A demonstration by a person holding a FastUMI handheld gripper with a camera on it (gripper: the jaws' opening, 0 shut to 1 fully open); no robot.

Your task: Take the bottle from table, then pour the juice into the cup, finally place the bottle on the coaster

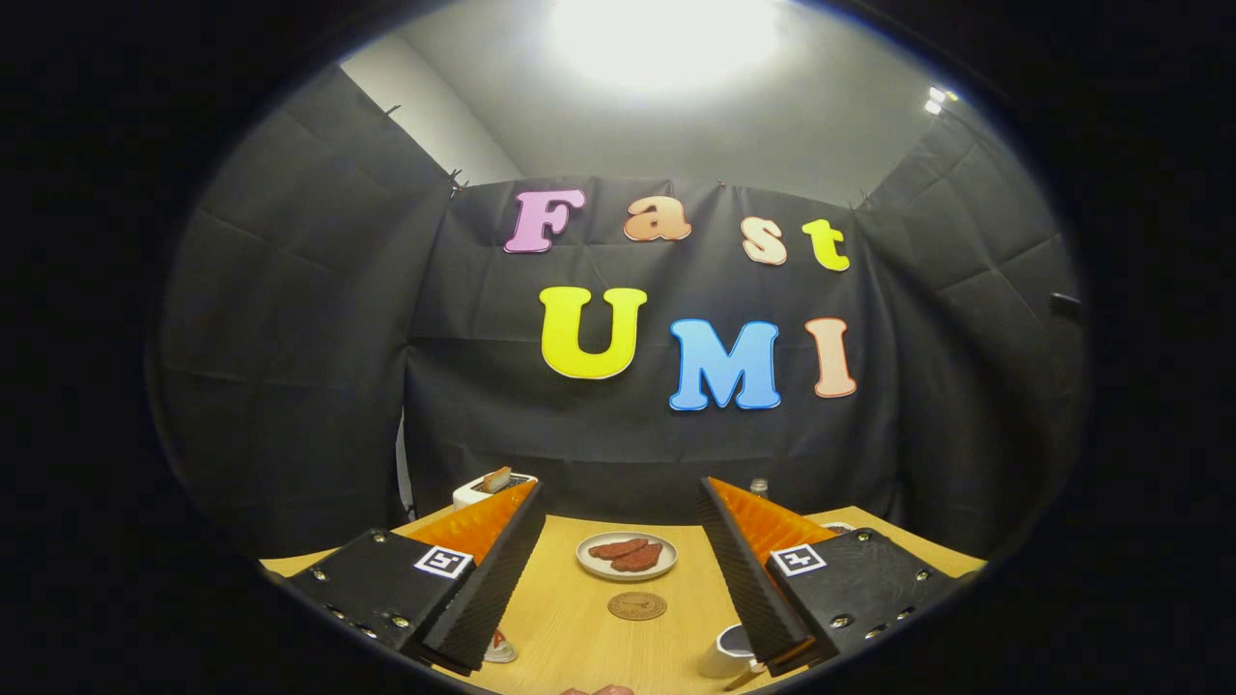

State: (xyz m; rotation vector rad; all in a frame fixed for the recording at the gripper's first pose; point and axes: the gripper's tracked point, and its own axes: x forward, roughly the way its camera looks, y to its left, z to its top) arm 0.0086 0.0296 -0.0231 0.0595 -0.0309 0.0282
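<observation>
We read this as a staged recording booth set up like a small breakfast table, not a real kitchen. Black cloth walls (290, 367) hang pinned in creased panels around the wooden table (579, 637), with plain grey wall and a bright ceiling light (666, 34) above the cloth. Household props sit on the table: a plate (627, 556) of brown food slices at the middle, a round coaster (637, 605) just nearer than the plate, a white toaster (491, 486) with bread in it beyond and left of the plate, a white cup (729, 651) nearer and right of the plate. The gripper (618, 579) carries square printed marker tags, its fingers spread wide, holding nothing.
</observation>
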